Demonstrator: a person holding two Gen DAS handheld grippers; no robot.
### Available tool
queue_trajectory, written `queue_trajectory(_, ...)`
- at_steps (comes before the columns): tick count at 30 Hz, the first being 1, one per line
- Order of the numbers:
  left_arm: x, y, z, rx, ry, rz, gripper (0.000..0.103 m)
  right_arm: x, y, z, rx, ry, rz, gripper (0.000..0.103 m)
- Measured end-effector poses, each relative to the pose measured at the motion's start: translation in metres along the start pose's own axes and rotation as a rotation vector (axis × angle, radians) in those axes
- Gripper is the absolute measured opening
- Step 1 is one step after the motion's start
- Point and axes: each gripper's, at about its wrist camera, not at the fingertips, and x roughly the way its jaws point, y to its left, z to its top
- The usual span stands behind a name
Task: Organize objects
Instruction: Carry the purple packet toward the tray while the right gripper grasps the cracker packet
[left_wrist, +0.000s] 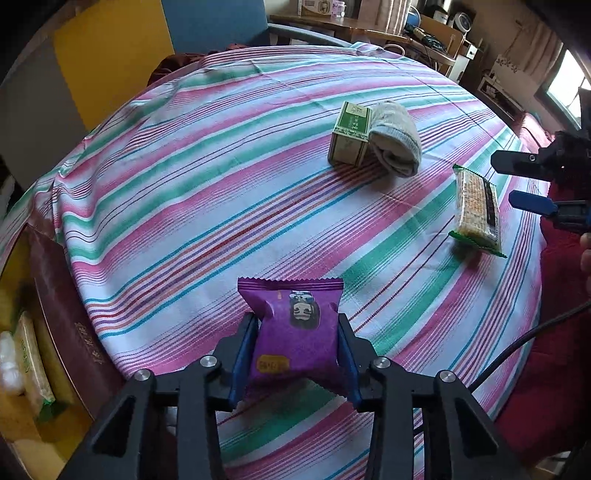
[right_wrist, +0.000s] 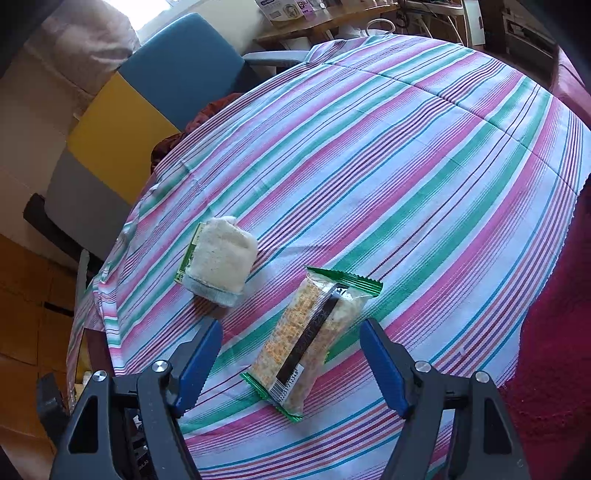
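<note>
My left gripper (left_wrist: 297, 325) is shut on a purple snack packet (left_wrist: 295, 325) and holds it just above the striped tablecloth (left_wrist: 221, 192). A green-ended cracker packet (left_wrist: 476, 210) lies on the cloth at the right; in the right wrist view it (right_wrist: 310, 343) lies between the fingers of my open right gripper (right_wrist: 291, 332), which hovers over it. The right gripper also shows in the left wrist view (left_wrist: 506, 181). A green box (left_wrist: 351, 134) and a rolled grey sock (left_wrist: 395, 138) lie side by side, touching, further back.
A dark red box (left_wrist: 70, 317) stands off the table's left edge, with packets (left_wrist: 33, 365) beside it. A blue chair (right_wrist: 184, 74) and yellow panel (right_wrist: 110, 133) stand behind the table. A red cover (right_wrist: 554, 332) lies under the cloth at the right.
</note>
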Motion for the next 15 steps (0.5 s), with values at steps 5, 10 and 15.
queue_trajectory(5, -0.020, 0.007, -0.011, -0.076, -0.076, -0.046, 0.040, 0.012, 0.004, -0.002, -0.032, 0.046, -0.074, 0.078)
queue_trajectory(10, -0.049, 0.015, -0.025, -0.139, -0.146, -0.099, 0.040, 0.036, 0.016, -0.004, -0.085, 0.120, -0.127, 0.078)
queue_trajectory(15, -0.077, 0.029, -0.043, -0.202, -0.208, -0.120, 0.040, 0.051, 0.036, -0.010, -0.213, 0.137, -0.218, 0.079)
